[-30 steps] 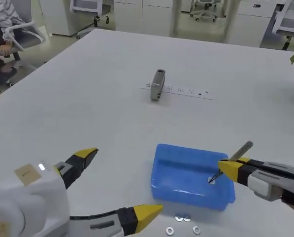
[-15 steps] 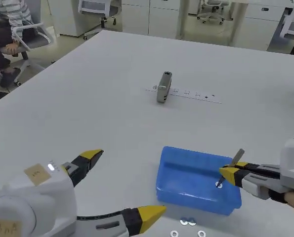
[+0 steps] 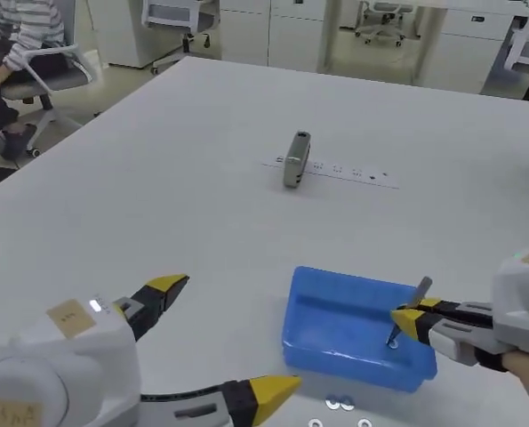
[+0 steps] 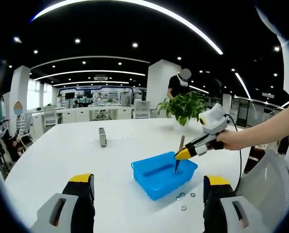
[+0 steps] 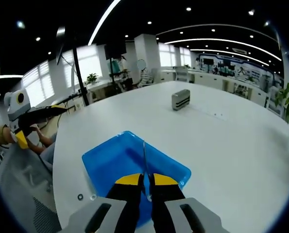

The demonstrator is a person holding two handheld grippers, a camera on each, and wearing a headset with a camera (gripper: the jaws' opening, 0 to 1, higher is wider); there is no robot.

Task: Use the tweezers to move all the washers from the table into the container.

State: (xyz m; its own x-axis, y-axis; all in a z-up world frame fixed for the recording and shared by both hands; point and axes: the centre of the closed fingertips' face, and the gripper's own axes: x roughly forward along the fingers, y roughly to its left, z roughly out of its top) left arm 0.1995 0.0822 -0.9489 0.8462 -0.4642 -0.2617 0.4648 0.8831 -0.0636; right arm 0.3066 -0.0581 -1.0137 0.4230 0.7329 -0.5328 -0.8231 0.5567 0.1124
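A blue container [image 3: 335,325] [image 4: 156,174] [image 5: 115,158] stands near the table's front edge. My right gripper [image 3: 403,317] [image 5: 145,177] [image 4: 179,154] is shut on thin metal tweezers [image 3: 410,307] [image 5: 144,155] [image 4: 178,156], whose tips point down into the container's right part. Whether the tips hold a washer is too small to tell. Loose washers [image 3: 340,403] [image 4: 182,196] [image 5: 80,197] lie on the table just in front of the container. My left gripper [image 3: 233,334] [image 4: 148,182] hangs open left of the container with nothing between its jaws.
A grey block [image 3: 295,160] [image 4: 102,137] [image 5: 180,99] lies mid-table beside a printed strip [image 3: 353,172]. A seated person [image 3: 20,44] and office chairs are past the table's far left corner. A potted plant [image 4: 183,107] stands beyond the table.
The head camera has shifted a little. My right gripper has tipped the tweezers steeper, with their tips still inside the container. The left gripper stays open in the same place.
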